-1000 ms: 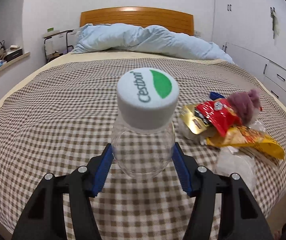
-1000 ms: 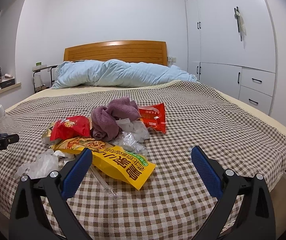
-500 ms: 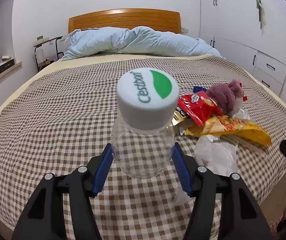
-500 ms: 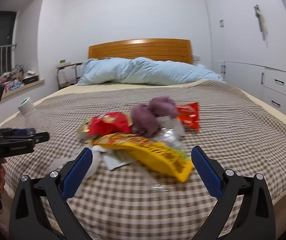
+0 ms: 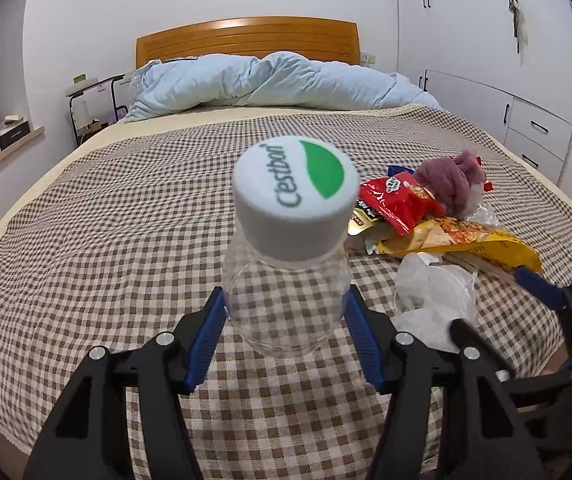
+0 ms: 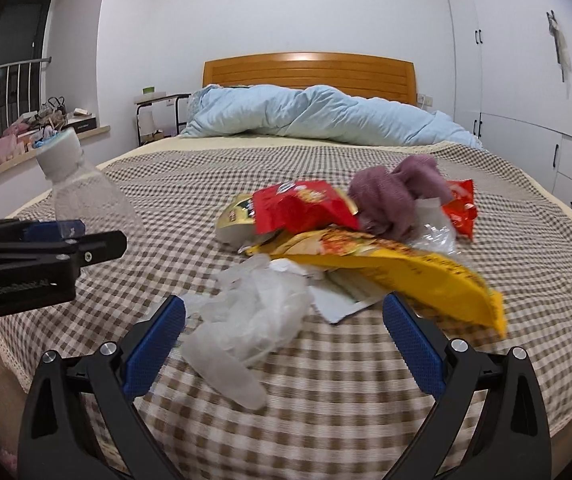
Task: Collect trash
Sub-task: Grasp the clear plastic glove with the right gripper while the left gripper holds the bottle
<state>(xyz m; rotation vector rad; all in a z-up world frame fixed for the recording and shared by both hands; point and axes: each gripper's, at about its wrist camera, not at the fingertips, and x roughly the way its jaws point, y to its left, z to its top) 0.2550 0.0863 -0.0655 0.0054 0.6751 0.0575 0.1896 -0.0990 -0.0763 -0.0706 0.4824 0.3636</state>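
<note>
Squarely between left gripper (image 5: 284,334) pads: plastic bottle (image 5: 286,280).

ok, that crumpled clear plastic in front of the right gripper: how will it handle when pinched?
Probably floppy: the clear plastic wrap lies crumpled in loose folds on the checked bedspread. Likely very light, being thin and see-through. It may slip or trail, since one end sticks out towards the open right gripper.

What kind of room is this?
A bedroom, almost certainly: a bed with a wooden headboard, a rumpled light-blue duvet on it, and white built-in wardrobes along the wall.
</note>
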